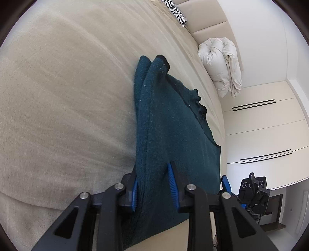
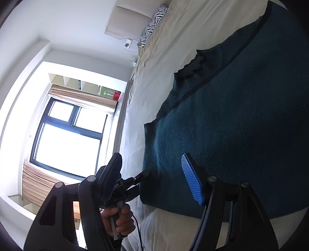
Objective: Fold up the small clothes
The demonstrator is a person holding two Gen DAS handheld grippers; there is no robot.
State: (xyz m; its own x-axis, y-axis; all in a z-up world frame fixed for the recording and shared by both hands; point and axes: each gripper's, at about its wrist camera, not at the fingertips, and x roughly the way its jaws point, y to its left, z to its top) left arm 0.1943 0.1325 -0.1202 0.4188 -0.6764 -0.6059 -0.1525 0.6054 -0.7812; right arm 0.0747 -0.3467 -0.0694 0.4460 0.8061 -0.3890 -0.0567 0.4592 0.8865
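A bed (image 1: 67, 96) with a beige, slightly wrinkled cover carries everything. A dark teal knitted sweater (image 1: 166, 125) lies on it, partly folded. Near the headboard a zebra-striped pillow (image 1: 176, 11) rests on the cover, and a rolled white duvet (image 1: 222, 65) lies at the far edge

the sweater (image 1: 170, 135) lay on the bed (image 1: 67, 96), its near edge between the left gripper's (image 1: 153, 188) fingers. a pillow (image 1: 176, 11) sat at the far end against the headboard (image 1: 204, 21), a rolled duvet (image 1: 222, 65) right of the bed.
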